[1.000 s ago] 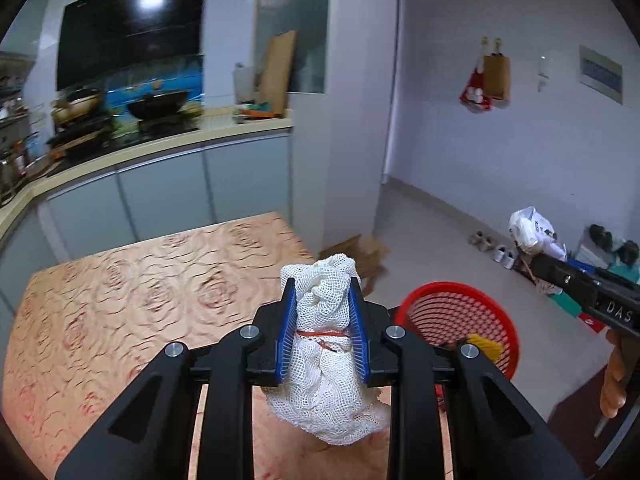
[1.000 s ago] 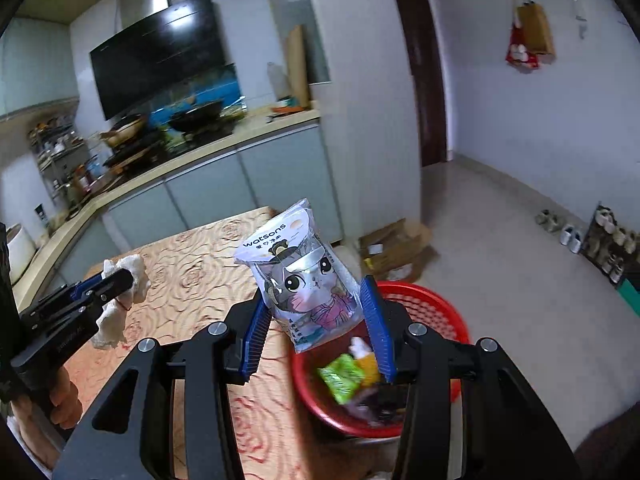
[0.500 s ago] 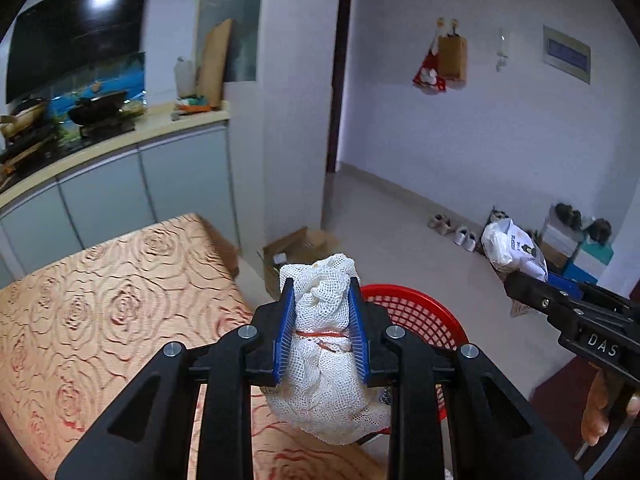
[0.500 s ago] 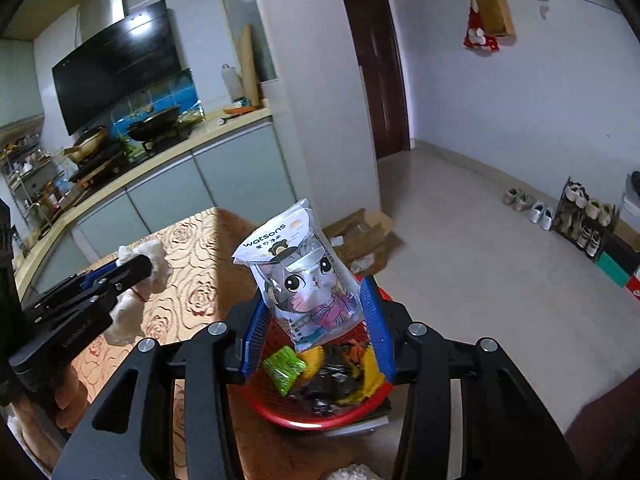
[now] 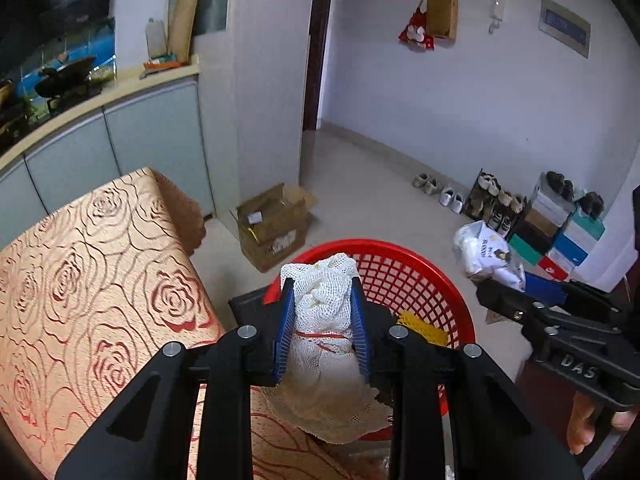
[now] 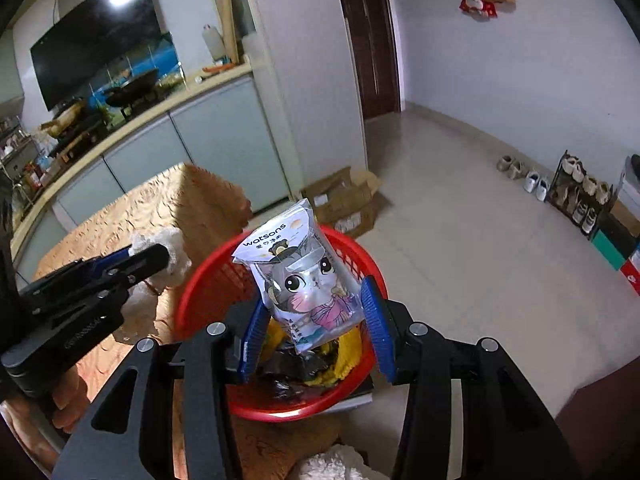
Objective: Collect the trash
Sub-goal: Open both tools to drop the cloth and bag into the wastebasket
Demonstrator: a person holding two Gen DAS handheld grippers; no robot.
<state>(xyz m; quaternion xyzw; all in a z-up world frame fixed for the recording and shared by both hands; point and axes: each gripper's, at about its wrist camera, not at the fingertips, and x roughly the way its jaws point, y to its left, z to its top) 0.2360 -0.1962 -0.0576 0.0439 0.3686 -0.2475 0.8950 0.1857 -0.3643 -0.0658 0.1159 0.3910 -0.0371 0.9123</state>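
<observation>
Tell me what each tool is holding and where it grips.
The left tool pinches the white mesh bundle at its middle, by the red band. The right tool looks open around the Watsons packet; whether it touches is unclear.
</observation>
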